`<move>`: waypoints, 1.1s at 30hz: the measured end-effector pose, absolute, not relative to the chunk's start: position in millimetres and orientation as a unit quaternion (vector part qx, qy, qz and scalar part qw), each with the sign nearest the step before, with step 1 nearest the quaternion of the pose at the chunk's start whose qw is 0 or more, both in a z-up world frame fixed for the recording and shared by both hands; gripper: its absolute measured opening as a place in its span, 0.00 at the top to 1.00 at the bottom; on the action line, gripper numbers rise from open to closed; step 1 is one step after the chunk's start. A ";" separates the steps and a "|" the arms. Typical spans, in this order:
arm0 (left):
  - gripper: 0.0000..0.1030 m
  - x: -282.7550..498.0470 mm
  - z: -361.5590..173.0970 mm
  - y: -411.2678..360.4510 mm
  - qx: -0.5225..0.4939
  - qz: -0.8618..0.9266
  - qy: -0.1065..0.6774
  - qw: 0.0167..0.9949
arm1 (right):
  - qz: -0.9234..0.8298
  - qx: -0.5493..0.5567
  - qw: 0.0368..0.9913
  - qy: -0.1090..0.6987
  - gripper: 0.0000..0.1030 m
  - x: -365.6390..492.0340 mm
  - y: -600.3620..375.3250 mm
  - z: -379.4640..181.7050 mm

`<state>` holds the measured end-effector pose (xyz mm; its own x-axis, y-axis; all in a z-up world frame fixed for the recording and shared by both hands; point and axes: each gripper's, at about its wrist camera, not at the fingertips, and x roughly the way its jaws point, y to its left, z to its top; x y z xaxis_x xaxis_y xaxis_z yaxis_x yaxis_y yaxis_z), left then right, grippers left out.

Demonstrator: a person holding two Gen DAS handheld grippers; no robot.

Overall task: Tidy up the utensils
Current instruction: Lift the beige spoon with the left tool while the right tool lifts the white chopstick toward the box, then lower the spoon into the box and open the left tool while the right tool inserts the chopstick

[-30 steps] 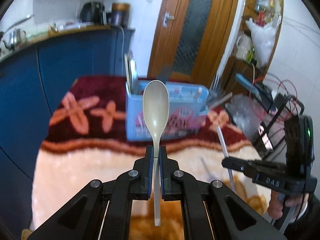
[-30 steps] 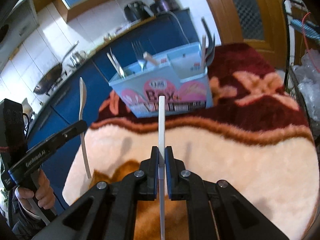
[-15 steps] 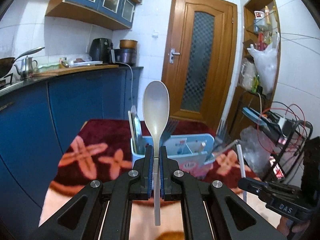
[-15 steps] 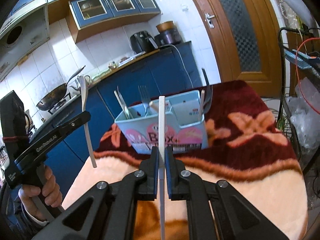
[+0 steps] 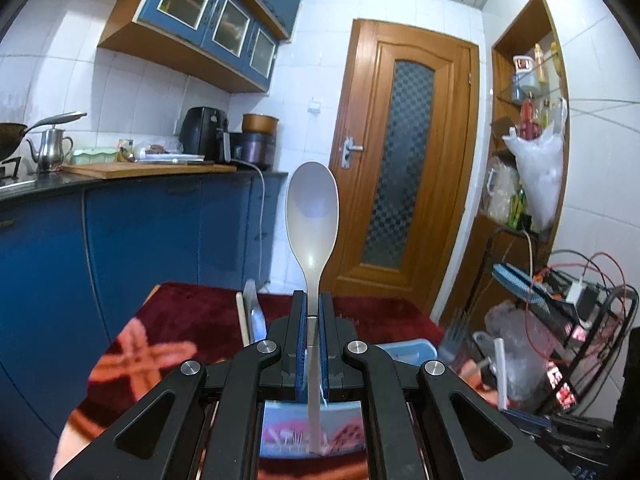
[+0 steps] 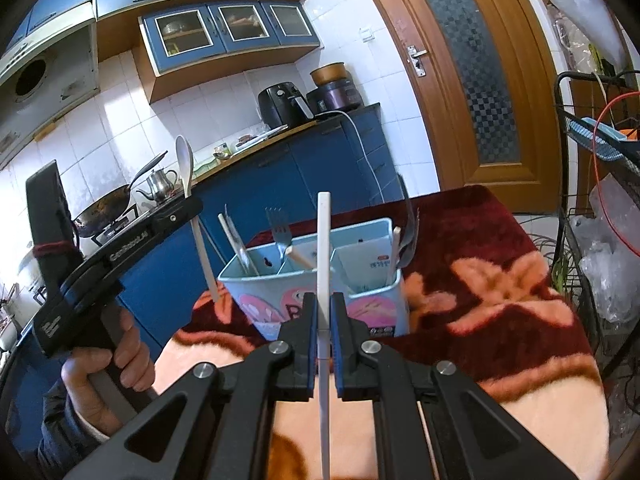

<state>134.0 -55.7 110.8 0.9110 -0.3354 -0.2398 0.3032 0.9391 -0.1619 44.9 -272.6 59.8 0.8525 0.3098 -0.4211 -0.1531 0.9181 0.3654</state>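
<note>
My left gripper (image 5: pixel 313 304) is shut on a beige plastic spoon (image 5: pixel 312 216), bowl up, handle hanging below the jaws. It also shows in the right wrist view (image 6: pixel 188 208), held above and left of the light blue utensil box (image 6: pixel 320 280). My right gripper (image 6: pixel 324 308) is shut on a white stick (image 6: pixel 323 240), upright, in front of the box. The box has several compartments holding a fork (image 6: pixel 278 228), chopsticks (image 6: pixel 234 240) and dark utensils (image 6: pixel 410 236). In the left wrist view the box (image 5: pixel 408 350) is mostly hidden below my fingers.
The box stands on a table with a red and cream flowered cloth (image 6: pixel 500 280). Blue kitchen cabinets (image 5: pixel 140 240) run along the left. A wooden door (image 5: pixel 400 160) is behind. A black wire rack (image 6: pixel 592 240) with bags and cables stands at the right.
Both grippers have risen and tilted up with their utensils. The left one now looks over the box, which has dropped under its fingers. The right one has come closer to the box.
</note>
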 end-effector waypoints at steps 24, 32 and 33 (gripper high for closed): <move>0.95 175.4 76.7 -58.3 -0.075 -0.134 0.093 0.984 | 0.055 0.096 0.986 0.124 0.92 129.0 -266.2 92.6; 0.95 177.1 70.0 -57.4 -0.075 -0.136 0.102 0.983 | 0.042 0.073 0.990 0.112 0.92 150.5 -257.3 73.6; 0.95 177.3 69.5 -57.2 -0.075 -0.136 0.103 0.982 | 0.042 0.071 0.990 0.115 0.92 150.8 -256.6 70.9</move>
